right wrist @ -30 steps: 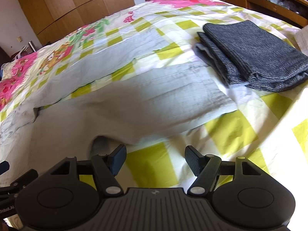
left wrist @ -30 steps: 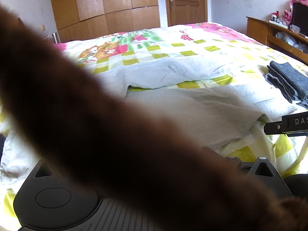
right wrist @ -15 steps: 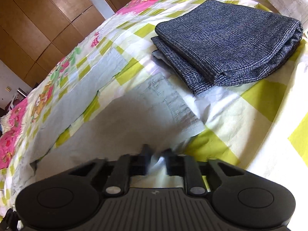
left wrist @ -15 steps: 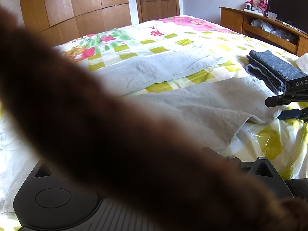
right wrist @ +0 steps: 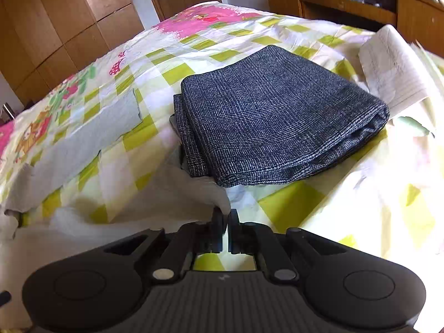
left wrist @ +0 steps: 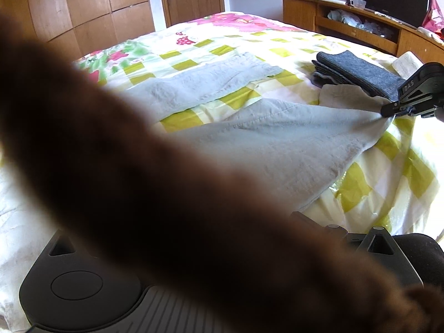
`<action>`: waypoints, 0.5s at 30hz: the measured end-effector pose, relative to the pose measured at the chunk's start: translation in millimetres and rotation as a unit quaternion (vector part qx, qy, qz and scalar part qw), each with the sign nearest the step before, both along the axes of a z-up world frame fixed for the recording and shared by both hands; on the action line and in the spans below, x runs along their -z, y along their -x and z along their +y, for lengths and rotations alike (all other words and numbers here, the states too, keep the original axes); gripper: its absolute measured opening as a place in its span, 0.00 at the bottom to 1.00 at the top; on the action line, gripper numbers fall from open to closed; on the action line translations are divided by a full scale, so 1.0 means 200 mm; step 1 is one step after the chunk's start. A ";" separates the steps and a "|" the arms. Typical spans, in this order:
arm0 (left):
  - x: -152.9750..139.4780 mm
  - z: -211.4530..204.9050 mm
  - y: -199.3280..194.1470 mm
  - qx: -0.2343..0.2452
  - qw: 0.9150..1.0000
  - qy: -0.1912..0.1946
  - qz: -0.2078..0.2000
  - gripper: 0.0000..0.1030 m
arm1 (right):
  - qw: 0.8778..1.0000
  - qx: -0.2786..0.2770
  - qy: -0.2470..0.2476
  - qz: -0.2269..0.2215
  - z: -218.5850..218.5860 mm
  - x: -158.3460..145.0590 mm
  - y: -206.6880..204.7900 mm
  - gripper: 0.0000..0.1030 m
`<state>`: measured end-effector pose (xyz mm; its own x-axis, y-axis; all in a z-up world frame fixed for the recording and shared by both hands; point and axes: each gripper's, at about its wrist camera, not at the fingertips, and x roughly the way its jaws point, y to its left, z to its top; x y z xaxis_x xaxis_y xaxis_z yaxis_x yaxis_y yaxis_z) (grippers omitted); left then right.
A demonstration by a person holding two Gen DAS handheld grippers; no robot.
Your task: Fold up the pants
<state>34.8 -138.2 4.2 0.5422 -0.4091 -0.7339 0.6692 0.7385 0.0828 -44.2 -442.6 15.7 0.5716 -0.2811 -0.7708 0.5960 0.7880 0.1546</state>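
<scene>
Pants [left wrist: 277, 138], pale grey and lightly creased like washed cotton, lie spread across the bed [left wrist: 249, 44]: one leg flat farther back, the near leg pulled up into a taut ridge toward the right gripper [right wrist: 225, 219]. A second ago that gripper hovered with its jaws wide apart above the hem; half a second ago it was closing; now its fingers [right wrist: 217, 222] are pinched nearly together on the hem corner, and the cloth has lifted off the sheet. By my reading the grasp is made and the fold can begin, carrying this end over toward the waist.

The left gripper [left wrist: 319, 222] cannot be judged: a blurred brown shape [left wrist: 138, 180], soft and furry-looking, covers most of its view as it did before, hiding the fingertips.

Just beyond the pinched hem sits a folded stack [right wrist: 277, 127] of dark, coarse-woven fabric, thick and square-edged, touching the grey cloth's edge. The sheet is thin, glossy in places, checked yellow-green and white with pink flowers. Lined paper [right wrist: 394, 66] lies beside the stack.
</scene>
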 end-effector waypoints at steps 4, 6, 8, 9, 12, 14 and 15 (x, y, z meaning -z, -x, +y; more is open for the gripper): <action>-0.06 0.10 0.04 -0.004 1.000 -0.013 -0.026 1.00 | 0.993 -0.038 0.109 -0.006 0.23 -0.15 0.07 0.24; -0.11 0.19 0.04 -0.014 0.999 -0.015 -0.042 1.00 | 0.987 -0.081 0.133 -0.028 0.38 -0.23 0.05 0.24; -0.15 0.28 0.02 -0.020 0.998 -0.021 -0.061 1.00 | 0.980 -0.140 0.135 -0.052 0.54 -0.31 -0.05 0.24; -0.16 0.33 0.00 -0.023 0.997 -0.024 -0.071 1.00 | 0.974 -0.174 0.134 -0.061 0.63 -0.34 -0.12 0.25; -0.21 0.49 -0.08 -0.043 0.994 -0.024 -0.100 1.00 | 0.948 -0.286 0.121 -0.072 0.94 -0.39 -0.43 0.27; -0.24 0.62 -0.17 -0.064 0.991 -0.021 -0.112 1.00 | 0.920 -0.369 0.115 -0.069 1.16 -0.37 -0.74 0.28; -0.25 0.68 -0.22 -0.072 0.990 -0.021 -0.116 1.00 | 0.904 -0.404 0.121 -0.067 1.26 -0.36 -0.89 0.28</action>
